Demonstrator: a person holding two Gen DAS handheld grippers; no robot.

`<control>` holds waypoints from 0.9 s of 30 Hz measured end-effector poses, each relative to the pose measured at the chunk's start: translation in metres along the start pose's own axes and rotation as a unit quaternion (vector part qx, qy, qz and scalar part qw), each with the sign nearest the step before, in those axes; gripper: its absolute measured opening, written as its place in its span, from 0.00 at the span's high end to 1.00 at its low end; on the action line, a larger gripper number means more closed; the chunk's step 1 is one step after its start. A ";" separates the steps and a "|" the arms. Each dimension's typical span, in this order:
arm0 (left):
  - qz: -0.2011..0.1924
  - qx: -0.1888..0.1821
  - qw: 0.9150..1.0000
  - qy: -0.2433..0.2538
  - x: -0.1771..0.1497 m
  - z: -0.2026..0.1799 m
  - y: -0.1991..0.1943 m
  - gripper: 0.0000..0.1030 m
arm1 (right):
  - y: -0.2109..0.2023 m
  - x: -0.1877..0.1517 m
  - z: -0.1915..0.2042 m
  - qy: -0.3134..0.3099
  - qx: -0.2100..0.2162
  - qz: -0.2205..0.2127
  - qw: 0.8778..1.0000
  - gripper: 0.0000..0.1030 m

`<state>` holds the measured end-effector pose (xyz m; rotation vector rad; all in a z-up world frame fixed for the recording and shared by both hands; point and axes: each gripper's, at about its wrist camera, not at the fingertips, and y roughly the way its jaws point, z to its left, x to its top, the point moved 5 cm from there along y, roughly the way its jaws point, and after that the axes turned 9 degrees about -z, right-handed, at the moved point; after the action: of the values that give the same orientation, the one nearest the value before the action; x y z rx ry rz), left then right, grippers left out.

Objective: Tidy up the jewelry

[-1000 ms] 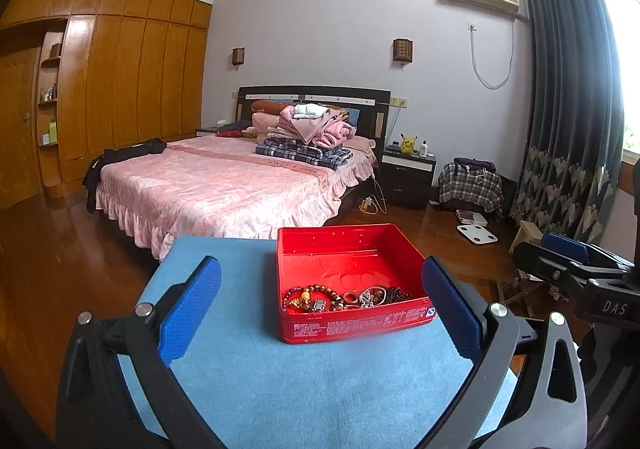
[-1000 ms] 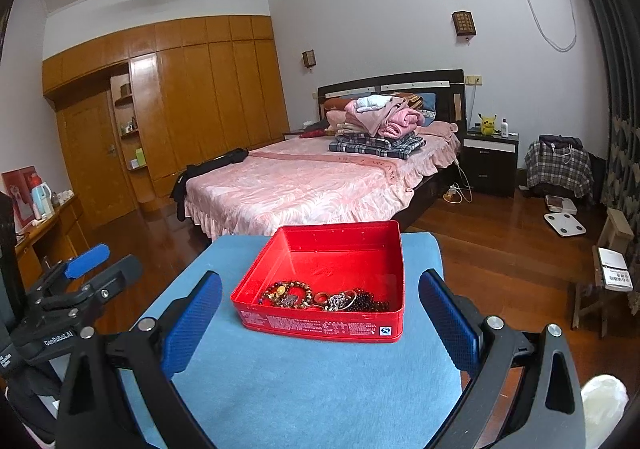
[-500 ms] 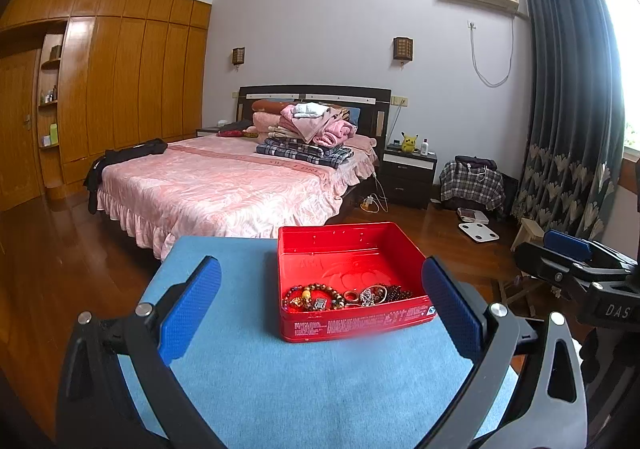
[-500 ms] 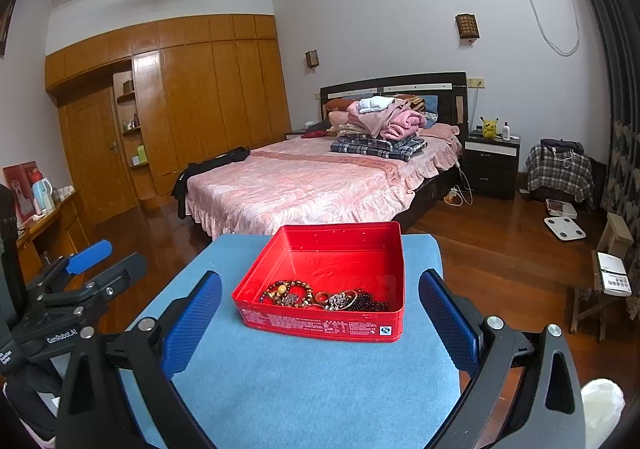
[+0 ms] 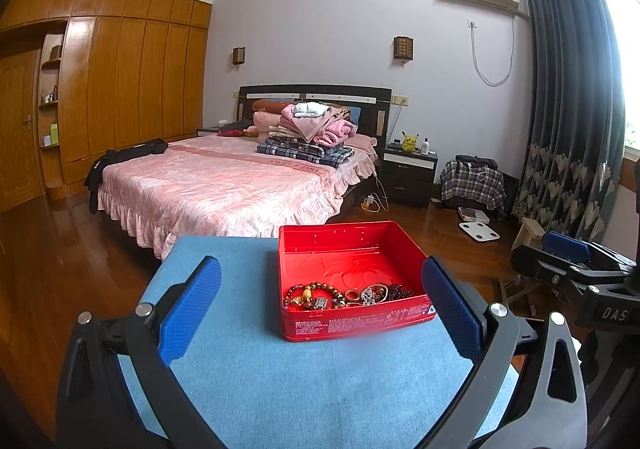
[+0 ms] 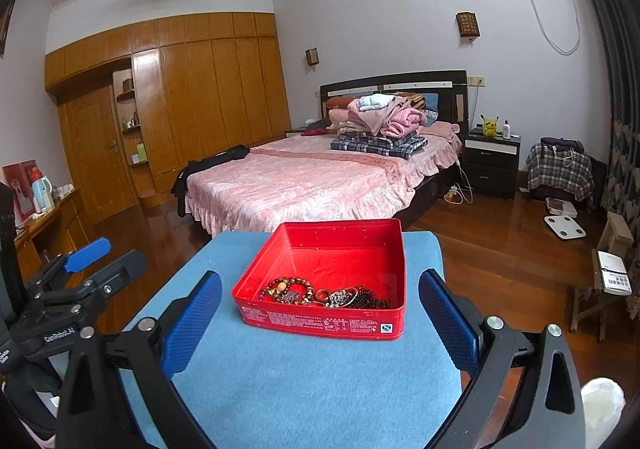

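nothing much has moved since a second ago: both views only drift a touch, and the tin (image 5: 352, 281) sits where it was on the blue table (image 5: 280, 377)

the jewelry (image 5: 344, 295) is a tangle against the tin's near wall; a brown bead bracelet (image 5: 316, 291) and a dark bead string (image 5: 394, 292) can be told apart, the silver bits between them are too small to make out. print on the tin's front wall is unreadable

left tool (image 5: 320, 305) is spread wide and empty, its blue pads (image 5: 192, 313) apart over the table, the right-hand pad overlapping the tin's near right corner. right tool (image 6: 320, 313) is likewise wide and empty, the tin between its pads (image 6: 194, 323) but not touched. each tool shows only partly at the other view's edge, cut off by the frame

beyond the table stands a bed (image 5: 240, 181) with folded clothes (image 5: 312, 133), a nightstand (image 5: 408, 169) and a curtain (image 5: 568, 109); the bed's foot is hidden behind the table
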<state>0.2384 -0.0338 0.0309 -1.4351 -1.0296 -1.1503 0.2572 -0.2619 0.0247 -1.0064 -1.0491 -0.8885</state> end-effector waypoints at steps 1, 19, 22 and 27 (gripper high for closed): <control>0.000 0.000 1.000 0.000 0.000 0.000 0.000 0.05 | 0.000 0.000 0.000 0.000 0.000 0.000 1.000 0.06; -0.001 0.000 1.000 0.002 -0.005 0.006 0.000 0.05 | 0.000 -0.006 -0.002 -0.001 -0.002 0.004 1.000 0.06; -0.001 0.001 1.000 0.000 -0.005 0.006 0.000 0.05 | 0.001 -0.008 -0.003 -0.001 -0.004 0.005 1.000 0.06; -0.001 0.004 1.000 -0.003 -0.002 0.004 0.000 0.05 | 0.001 -0.011 -0.003 -0.008 -0.010 0.007 1.000 0.06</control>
<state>0.2389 -0.0298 0.0285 -1.4318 -1.0394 -1.1437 0.2560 -0.2633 0.0135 -1.0376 -1.0465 -0.8829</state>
